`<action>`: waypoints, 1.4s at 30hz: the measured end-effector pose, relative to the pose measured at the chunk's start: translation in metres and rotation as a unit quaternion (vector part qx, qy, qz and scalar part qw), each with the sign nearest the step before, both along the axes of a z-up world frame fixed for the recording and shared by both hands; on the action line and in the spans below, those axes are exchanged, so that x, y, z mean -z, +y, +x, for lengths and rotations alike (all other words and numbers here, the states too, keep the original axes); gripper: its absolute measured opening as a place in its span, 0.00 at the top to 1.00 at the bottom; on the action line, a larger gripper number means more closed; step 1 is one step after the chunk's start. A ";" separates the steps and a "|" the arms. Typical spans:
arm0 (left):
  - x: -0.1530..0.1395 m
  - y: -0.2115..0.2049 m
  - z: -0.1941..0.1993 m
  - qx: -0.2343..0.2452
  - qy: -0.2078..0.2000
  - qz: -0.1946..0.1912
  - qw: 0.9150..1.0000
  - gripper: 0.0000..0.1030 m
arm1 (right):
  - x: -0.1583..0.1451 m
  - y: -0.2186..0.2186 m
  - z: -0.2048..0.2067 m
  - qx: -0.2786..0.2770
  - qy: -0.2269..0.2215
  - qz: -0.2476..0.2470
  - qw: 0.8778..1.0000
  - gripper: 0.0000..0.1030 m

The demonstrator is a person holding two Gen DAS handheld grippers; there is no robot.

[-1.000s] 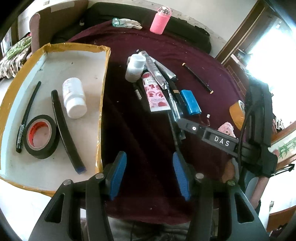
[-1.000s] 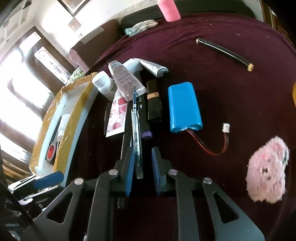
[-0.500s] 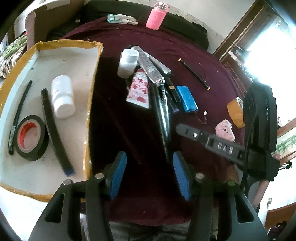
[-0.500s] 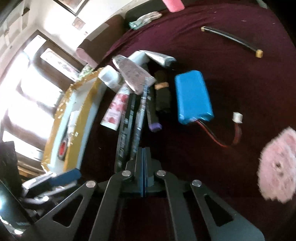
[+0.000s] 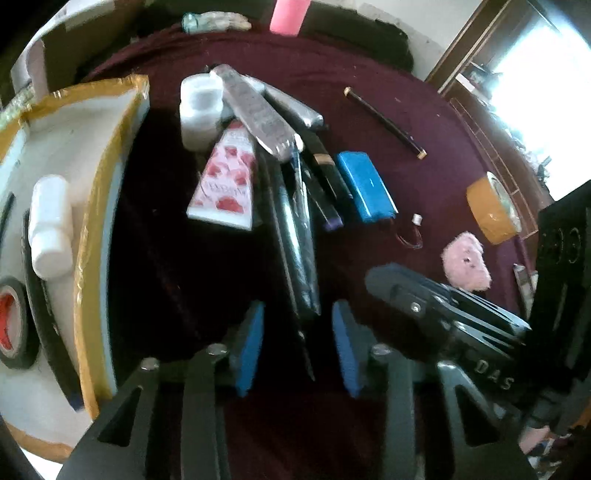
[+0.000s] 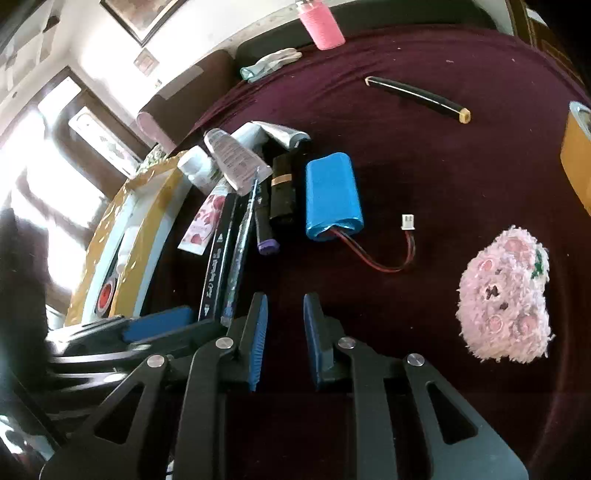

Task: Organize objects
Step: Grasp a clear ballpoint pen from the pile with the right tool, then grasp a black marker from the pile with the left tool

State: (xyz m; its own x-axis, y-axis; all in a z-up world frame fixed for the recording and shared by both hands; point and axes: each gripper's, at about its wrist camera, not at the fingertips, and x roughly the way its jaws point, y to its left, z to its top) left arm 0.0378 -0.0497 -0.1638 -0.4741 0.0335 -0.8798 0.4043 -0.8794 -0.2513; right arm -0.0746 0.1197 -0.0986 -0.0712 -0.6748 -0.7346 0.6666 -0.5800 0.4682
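Observation:
A pile of tubes, pens and long packs lies on the maroon cloth. A long clear-wrapped dark pack runs from the pile toward me. Its near end lies between the blue pads of my left gripper, whose jaws are closing without touching it. My right gripper is opening over bare cloth with nothing between its jaws. That same pack lies just left of its left finger. The blue battery pack with red wires sits ahead of it. The right gripper's body shows beside the left one.
A gold-rimmed white tray at left holds a white bottle, a black tape roll and black strips. A pink plush, a yellow tape roll, a black pen and a pink bottle lie around.
The right gripper shut on the long pack, drew it toward me, then let go and shifted right. The left gripper moved right over the pack's near end and its jaws narrowed.

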 end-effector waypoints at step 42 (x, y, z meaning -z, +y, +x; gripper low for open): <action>-0.009 -0.011 0.003 -0.006 0.034 0.052 0.998 0.60 | -0.008 0.005 0.019 -0.002 0.065 0.040 0.997 0.93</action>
State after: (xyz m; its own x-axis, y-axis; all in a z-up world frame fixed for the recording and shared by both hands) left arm 0.0412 -0.0607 -0.1545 -0.5340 0.1166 -0.8374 0.3936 -0.8423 -0.3682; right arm -0.0555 0.1245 -0.0909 -0.1673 -0.6150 -0.7706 0.7209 -0.6094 0.3299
